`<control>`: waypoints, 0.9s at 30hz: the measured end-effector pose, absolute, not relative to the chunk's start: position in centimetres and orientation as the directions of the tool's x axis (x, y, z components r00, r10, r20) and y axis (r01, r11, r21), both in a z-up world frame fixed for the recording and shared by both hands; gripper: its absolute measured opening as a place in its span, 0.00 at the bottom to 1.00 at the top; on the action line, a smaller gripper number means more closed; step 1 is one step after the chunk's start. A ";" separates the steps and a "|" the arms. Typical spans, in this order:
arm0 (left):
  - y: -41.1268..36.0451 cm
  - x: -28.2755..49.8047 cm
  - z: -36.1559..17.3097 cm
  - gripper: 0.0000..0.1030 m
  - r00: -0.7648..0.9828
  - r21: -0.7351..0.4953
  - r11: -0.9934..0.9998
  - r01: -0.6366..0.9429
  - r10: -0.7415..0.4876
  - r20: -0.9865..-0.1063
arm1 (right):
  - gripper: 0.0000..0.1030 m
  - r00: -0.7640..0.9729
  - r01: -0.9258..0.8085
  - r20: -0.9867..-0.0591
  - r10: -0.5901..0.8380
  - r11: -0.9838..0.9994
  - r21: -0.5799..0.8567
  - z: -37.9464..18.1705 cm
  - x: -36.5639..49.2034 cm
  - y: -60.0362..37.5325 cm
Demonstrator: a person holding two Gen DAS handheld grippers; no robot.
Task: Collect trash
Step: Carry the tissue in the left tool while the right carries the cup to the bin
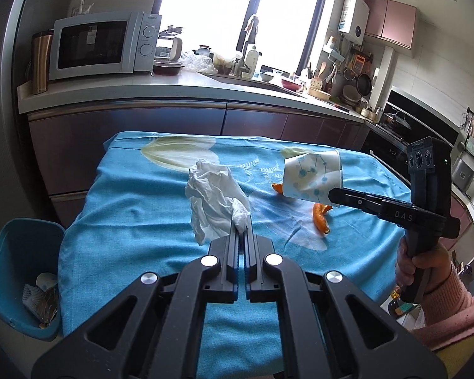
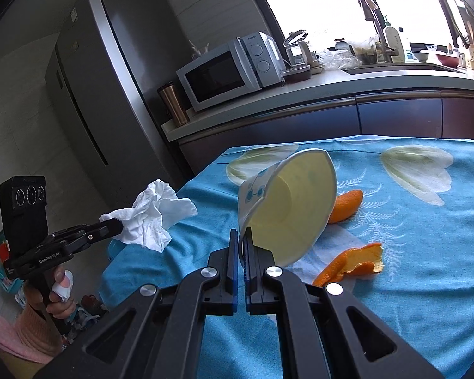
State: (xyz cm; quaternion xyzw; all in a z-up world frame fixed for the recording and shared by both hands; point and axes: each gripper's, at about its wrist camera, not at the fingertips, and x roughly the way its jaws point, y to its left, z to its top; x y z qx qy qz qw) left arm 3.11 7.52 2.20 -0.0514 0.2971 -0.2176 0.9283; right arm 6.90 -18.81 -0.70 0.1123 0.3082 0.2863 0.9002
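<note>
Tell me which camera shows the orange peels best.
The right wrist view: both orange peels lie on the blue tablecloth, one partly behind the paper cup pinched by the right gripper. In the left wrist view the cup and gripper hide most of them.

Kitchen lit by strong daylight through large dark-framed window (image 1: 252, 15), panes blown out white. Pale countertop (image 1: 180, 87) run along wall over dark brown cabinet fronts (image 1: 126, 132). White microwave (image 1: 104, 45) set on counter, metal tumbler (image 1: 41, 61) just beside it. Sink faucet (image 2: 377, 25) seen below window. Grey refrigerator (image 2: 91, 88) stood at counter's end. Pink wall cabinets (image 1: 391, 22) and white water heater (image 1: 354, 15) mounted high. Table draped in blue floral cloth (image 1: 142, 221).
</note>
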 end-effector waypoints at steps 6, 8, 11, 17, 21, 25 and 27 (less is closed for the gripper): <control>9.2 2.2 2.7 0.03 0.750 -0.221 0.914 0.340 -0.405 -0.523 | 0.02 0.615 -0.488 -0.485 0.621 0.783 0.384 -0.5 7.1 -16.6; 9.9 1.9 2.9 0.03 0.758 -0.219 0.919 0.329 -0.395 -0.519 | 0.02 0.605 -0.503 -0.484 0.632 0.775 0.383 -0.5 7.1 -15.8; 10.8 1.3 3.1 0.03 0.769 -0.218 0.925 0.310 -0.379 -0.515 | 0.02 0.590 -0.520 -0.484 0.646 0.763 0.385 -0.3 7.2 -14.7; 12.4 0.3 3.4 0.03 0.783 -0.220 0.934 0.281 -0.356 -0.510 | 0.02 0.560 -0.551 -0.485 0.672 0.739 0.387 -0.3 7.3 -12.9; 13.4 -0.3 3.7 0.03 0.794 -0.218 0.940 0.263 -0.339 -0.504 | 0.02 0.540 -0.571 -0.486 0.687 0.723 0.388 -0.2 7.3 -11.8; 14.4 -0.9 4.0 0.03 0.807 -0.218 0.947 0.238 -0.317 -0.498 | 0.02 0.520 -0.590 -0.487 0.701 0.708 0.388 -0.2 7.4 -10.6; 15.0 -1.2 4.0 0.03 0.814 -0.216 0.951 0.222 -0.303 -0.496 | 0.02 0.508 -0.601 -0.487 0.710 0.698 0.391 -0.3 7.4 -10.1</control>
